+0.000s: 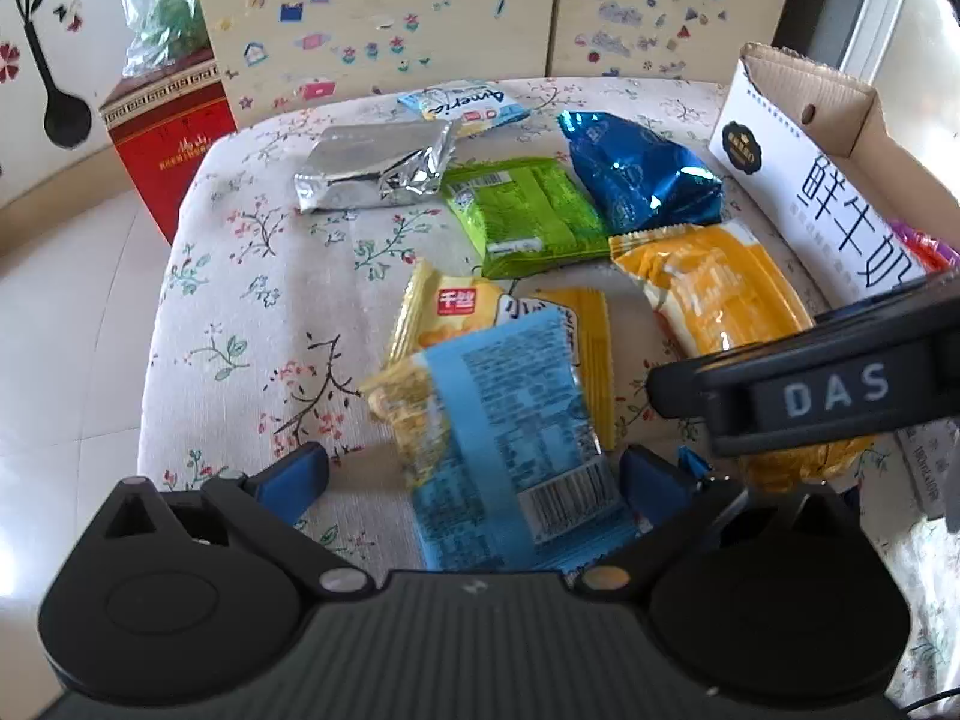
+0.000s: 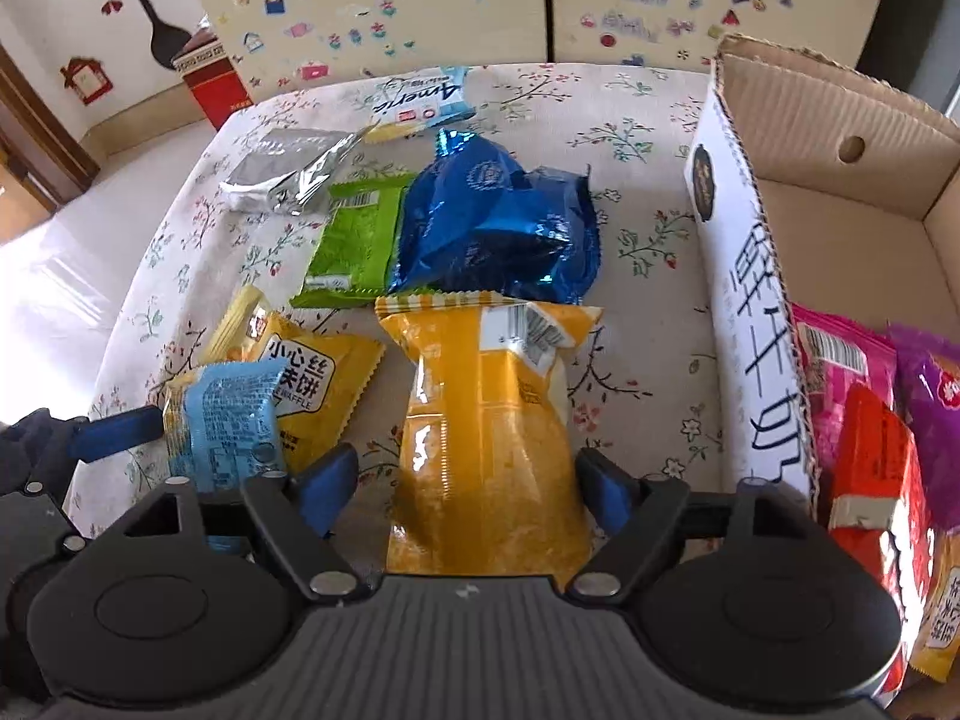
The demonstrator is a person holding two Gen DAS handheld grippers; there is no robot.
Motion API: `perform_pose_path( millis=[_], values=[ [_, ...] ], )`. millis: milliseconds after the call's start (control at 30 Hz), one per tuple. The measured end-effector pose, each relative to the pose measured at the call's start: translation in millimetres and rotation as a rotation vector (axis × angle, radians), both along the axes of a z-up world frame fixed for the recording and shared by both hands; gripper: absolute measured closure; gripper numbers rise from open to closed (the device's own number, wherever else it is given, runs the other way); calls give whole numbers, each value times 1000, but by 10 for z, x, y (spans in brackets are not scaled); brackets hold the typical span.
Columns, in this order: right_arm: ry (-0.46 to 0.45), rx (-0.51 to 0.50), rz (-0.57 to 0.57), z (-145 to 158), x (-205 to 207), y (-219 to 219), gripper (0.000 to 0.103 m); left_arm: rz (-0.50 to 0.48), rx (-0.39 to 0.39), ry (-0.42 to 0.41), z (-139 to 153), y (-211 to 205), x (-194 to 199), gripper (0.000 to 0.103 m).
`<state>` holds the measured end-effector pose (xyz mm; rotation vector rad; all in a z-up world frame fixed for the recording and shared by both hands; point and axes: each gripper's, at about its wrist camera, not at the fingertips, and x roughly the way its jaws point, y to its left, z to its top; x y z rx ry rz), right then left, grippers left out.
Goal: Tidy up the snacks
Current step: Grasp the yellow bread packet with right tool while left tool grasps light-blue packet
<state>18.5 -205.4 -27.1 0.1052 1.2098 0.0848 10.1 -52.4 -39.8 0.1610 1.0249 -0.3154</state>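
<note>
Several snack packs lie on a floral table (image 1: 240, 276). My left gripper (image 1: 474, 474) is open, its blue pads either side of a light-blue pack (image 1: 516, 438) that lies on a yellow waffle pack (image 1: 462, 306). My right gripper (image 2: 468, 474) is open around a large yellow bag (image 2: 486, 420), also seen in the left wrist view (image 1: 720, 294). Beyond lie a green pack (image 1: 528, 216), a blue foil bag (image 1: 636, 174), a silver pack (image 1: 372, 168) and a white-blue pack (image 1: 462, 105). I cannot tell whether either pack touches the pads.
An open cardboard box (image 2: 840, 192) stands at the table's right and holds pink, red and purple packs (image 2: 870, 420). A red carton (image 1: 174, 138) stands on the floor at the left. A sticker-covered cabinet (image 1: 384, 18) is behind the table.
</note>
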Motion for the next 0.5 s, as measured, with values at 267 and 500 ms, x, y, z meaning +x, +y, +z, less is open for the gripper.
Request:
perform_pose_path(
  millis=[267, 500],
  values=[
    [-7, -17, 1, -35, 20, 3, 8, 31, -10, -24, -12, 5, -40, 0],
    [-8, -58, 17, -47, 16, 66, 7, 16, -8, -33, -5, 8, -53, 0]
  ],
)
